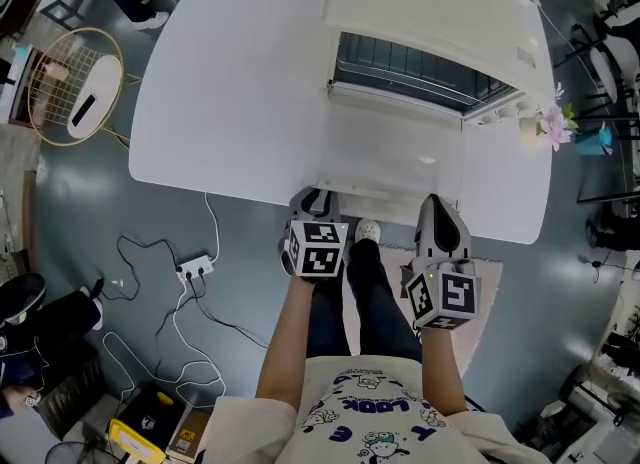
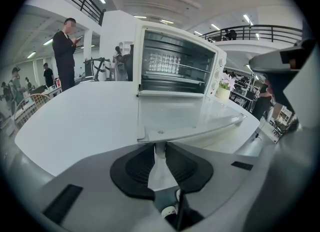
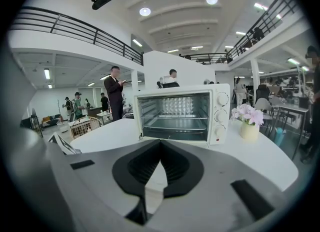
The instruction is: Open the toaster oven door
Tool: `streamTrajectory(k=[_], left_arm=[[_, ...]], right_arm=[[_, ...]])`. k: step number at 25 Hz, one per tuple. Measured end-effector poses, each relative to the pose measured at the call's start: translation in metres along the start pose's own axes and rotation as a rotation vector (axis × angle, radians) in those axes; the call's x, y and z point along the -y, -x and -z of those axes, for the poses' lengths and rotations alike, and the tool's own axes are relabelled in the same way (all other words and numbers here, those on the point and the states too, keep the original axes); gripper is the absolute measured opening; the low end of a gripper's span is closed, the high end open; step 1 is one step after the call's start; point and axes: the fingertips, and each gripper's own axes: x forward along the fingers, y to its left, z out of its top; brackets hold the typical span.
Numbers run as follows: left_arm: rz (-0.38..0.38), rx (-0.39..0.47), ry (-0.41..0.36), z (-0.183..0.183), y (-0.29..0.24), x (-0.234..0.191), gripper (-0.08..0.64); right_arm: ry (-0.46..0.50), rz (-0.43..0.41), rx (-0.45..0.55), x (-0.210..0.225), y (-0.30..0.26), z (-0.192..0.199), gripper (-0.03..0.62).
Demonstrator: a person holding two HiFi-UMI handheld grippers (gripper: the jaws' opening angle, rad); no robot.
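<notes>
The white toaster oven (image 1: 430, 12) stands at the back right of the white table (image 1: 230, 92). Its glass door (image 2: 185, 116) is swung down flat, and the racks show inside the oven (image 3: 182, 113). The door's handle (image 2: 200, 132) runs along the front edge, near the table's near side. My left gripper (image 2: 160, 151) sits at the handle's left end, jaws closed round the white handle post. In the head view the left gripper (image 1: 316, 200) reaches under the door's edge. My right gripper (image 3: 160, 146) hovers at the table edge, fingertips together and empty, also seen as the right gripper (image 1: 440, 214).
A small vase of pink flowers (image 1: 548, 127) stands to the right of the oven. On the floor lie a power strip with cables (image 1: 195, 270) and a yellow box (image 1: 150, 422). A round wire frame (image 1: 75, 82) stands left of the table. People stand in the background (image 2: 65, 51).
</notes>
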Motion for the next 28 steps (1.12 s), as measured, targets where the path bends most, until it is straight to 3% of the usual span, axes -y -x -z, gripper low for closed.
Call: streamTrajectory(k=[7, 19, 28], left_arm=[[-0.009, -0.045, -0.029, 0.015, 0.001, -0.002, 0.074], [-0.008, -0.024, -0.005, 0.012, 0.026, -0.008, 0.074], [-0.015, 0.124, 0.058, -0.043, 0.081, -0.016, 0.074]], right_arm=[[-0.007, -0.005, 0.001, -0.003, -0.002, 0.0, -0.002], [0.0, -0.024, 0.022, -0.01, 0.0, -0.009, -0.002], [0.012, -0.03, 0.086, -0.017, 0.011, -0.045, -0.002]])
